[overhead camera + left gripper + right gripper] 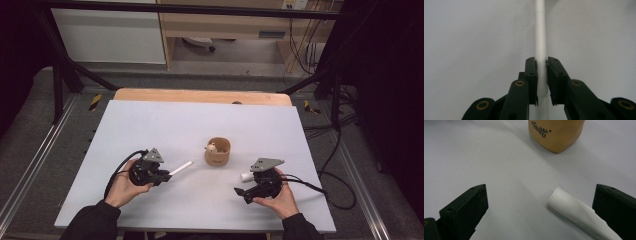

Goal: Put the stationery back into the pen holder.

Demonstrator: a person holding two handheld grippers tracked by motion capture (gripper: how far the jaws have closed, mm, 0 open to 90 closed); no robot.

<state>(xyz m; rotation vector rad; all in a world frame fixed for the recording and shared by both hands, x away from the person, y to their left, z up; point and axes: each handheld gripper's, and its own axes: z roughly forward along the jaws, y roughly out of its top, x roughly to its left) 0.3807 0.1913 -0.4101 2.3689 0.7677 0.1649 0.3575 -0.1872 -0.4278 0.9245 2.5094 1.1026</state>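
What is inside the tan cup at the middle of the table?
In the high view, the tan cup holds one small, pale rounded item against its left inner wall; what it is cannot be told. The cup's near wall hides the bottom and anything lower.

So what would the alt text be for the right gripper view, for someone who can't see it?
A white tube lies on the white table between the wide-open black jaws of the right gripper, close to the jaw at the right of the picture. Beyond it stands a tan cup with dark lettering on its side.
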